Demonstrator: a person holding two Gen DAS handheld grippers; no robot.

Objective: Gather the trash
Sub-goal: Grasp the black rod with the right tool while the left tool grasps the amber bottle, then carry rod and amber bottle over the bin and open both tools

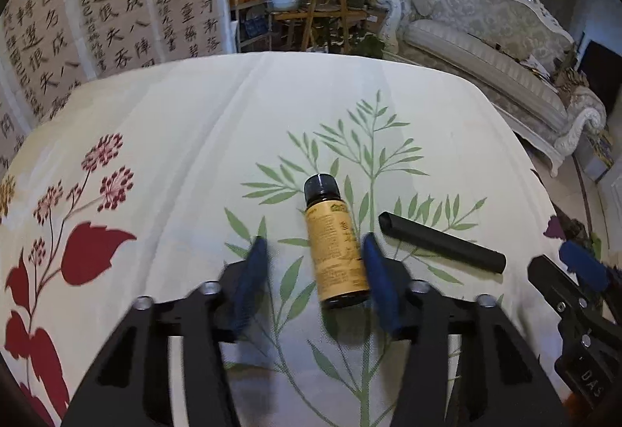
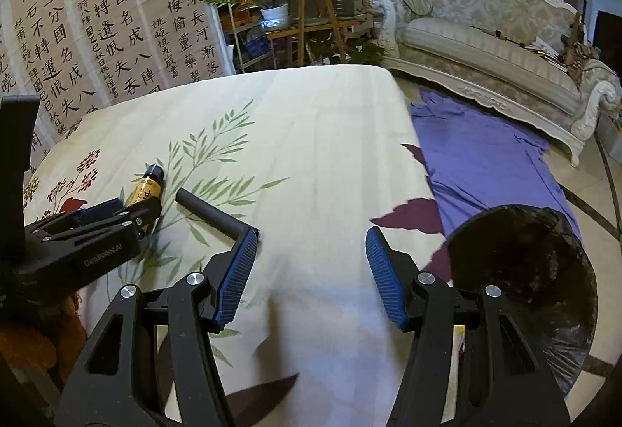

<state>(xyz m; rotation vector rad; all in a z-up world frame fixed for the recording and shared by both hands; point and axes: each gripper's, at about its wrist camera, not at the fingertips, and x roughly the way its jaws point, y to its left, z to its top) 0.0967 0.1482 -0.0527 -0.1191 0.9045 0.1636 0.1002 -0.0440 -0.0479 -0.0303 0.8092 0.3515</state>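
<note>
Trash on the floral tablecloth (image 1: 186, 139) comes to 2 items: a small brown bottle (image 1: 337, 252) with a yellow label and black cap, lying on its side on the green leaf print, and a black tube (image 1: 441, 242) lying just beside it, apart from it. The left gripper (image 1: 317, 271) has its jaws spread wide around the bottle's lower half; the right blue pad looks to be touching or nearly touching the label, while the left pad stands clear, so nothing is gripped. The right gripper (image 2: 313, 267) hovers over bare cloth with its jaws wide and nothing between them, its left pad close to the tube's near end. A bin lined with a black bag (image 2: 525, 264) stands past the table's right edge, by a purple cloth (image 2: 482, 155) on the floor.
</note>
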